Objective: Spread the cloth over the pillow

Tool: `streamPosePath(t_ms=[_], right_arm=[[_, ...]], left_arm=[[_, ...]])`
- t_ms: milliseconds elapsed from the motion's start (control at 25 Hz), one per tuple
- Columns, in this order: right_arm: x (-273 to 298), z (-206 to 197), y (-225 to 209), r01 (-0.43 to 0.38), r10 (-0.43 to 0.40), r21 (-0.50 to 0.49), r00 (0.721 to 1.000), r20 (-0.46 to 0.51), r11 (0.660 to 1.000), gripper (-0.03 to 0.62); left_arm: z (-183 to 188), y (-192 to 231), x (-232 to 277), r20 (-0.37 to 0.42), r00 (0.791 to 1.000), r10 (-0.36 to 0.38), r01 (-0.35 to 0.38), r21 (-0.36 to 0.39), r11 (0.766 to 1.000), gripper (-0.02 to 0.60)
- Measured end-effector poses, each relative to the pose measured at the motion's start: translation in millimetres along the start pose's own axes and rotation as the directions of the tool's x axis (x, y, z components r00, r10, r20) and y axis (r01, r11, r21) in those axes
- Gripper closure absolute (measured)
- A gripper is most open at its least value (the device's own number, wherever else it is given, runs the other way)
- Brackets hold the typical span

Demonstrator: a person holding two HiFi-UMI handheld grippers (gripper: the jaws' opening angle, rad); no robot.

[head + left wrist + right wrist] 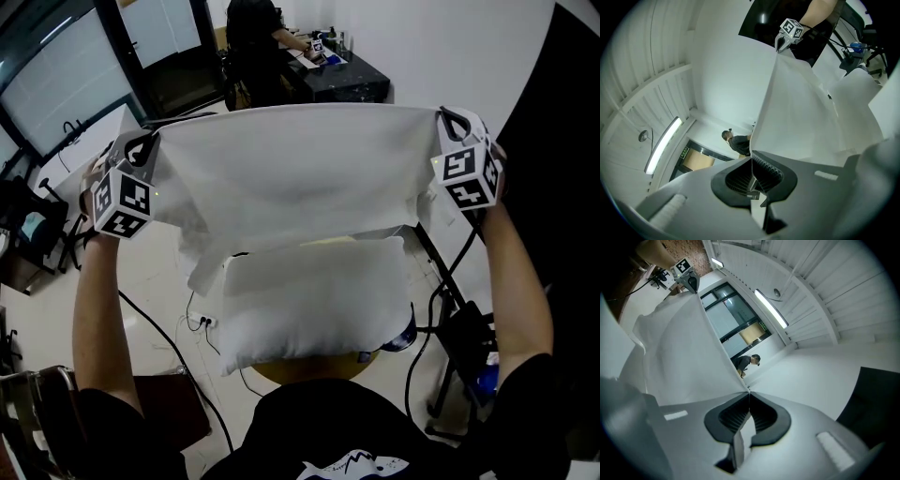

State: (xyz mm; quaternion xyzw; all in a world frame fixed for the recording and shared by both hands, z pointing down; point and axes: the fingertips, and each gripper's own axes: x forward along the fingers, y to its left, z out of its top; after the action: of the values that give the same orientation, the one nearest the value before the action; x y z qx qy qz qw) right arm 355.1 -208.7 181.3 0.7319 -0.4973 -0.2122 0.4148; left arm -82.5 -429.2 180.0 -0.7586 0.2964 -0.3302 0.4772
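One plump white rectangular pillow (pixel 314 300) lies nearest the person; beyond it the white fabric cloth (pixel 300 169) hangs taut between left tongs (pixel 753 165) and right tongs (pixel 749 400), each clenched on a top corner (the pillow's support is mostly hidden beneath it).

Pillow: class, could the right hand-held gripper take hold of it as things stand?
Probably not. The right hand-held gripper is shut on a corner of the cloth, stretched to the left hand-held gripper above the pillow; its jaws are occupied.
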Motion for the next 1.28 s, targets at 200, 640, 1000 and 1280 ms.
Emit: streamPosePath(t_ms=[200, 640, 1000, 1280], right_arm=[[19.1, -8.8, 13.1, -0.028, 0.029, 0.009, 0.998, -0.052, 1.0, 0.582], [23.7, -50.6, 69.6, -0.118, 0.119, 0.012, 0.986, -0.119, 0.993, 0.583], [24.8, -70.1, 90.2, -0.166, 0.165, 0.001, 0.976, -0.145, 0.986, 0.583], [14.8, -71.3, 92.2, -0.172, 0.171, 0.003, 0.977, -0.13, 0.985, 0.583]], left_arm=[[-6.8, -10.5, 15.5, -0.014, 0.999, -0.03, 0.03, -0.003, 1.0, 0.581], [-30.9, -89.6, 22.9, -0.034, 0.989, -0.142, 0.139, -0.074, 0.987, 0.581], [-36.0, -122.5, 22.1, -0.047, 0.98, -0.191, 0.186, -0.091, 0.978, 0.581], [-35.7, -132.8, 8.8, -0.045, 0.978, -0.204, 0.201, -0.073, 0.977, 0.581]])
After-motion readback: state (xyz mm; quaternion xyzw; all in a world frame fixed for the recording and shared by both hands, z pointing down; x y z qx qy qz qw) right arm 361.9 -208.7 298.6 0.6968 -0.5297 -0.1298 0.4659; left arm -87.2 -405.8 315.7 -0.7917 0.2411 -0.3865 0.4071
